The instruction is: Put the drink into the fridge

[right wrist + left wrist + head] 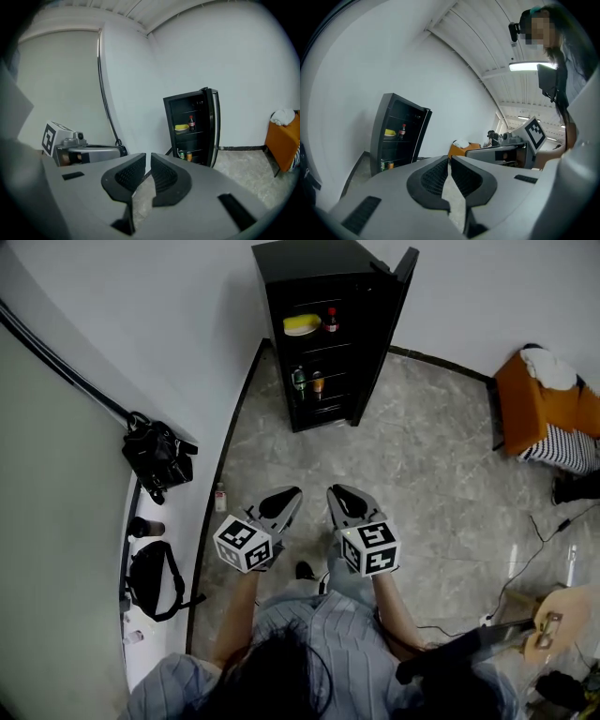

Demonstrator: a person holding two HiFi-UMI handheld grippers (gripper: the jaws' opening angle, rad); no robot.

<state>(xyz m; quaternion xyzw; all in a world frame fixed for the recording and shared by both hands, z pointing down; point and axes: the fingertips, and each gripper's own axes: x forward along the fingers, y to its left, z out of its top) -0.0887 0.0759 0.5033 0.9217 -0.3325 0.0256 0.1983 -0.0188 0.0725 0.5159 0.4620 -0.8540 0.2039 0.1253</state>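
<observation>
On floor at left, small bottle: likely light, stiff, slick; take mid-body. Both left gripper and right gripper: fingers together, empty.

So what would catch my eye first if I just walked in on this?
The black fridge stands open against the far wall, with a yellow thing and a bottle on an upper shelf and cans lower down. Nearer, the person holds out the left claw and right claw side by side, both shut and empty.
</observation>
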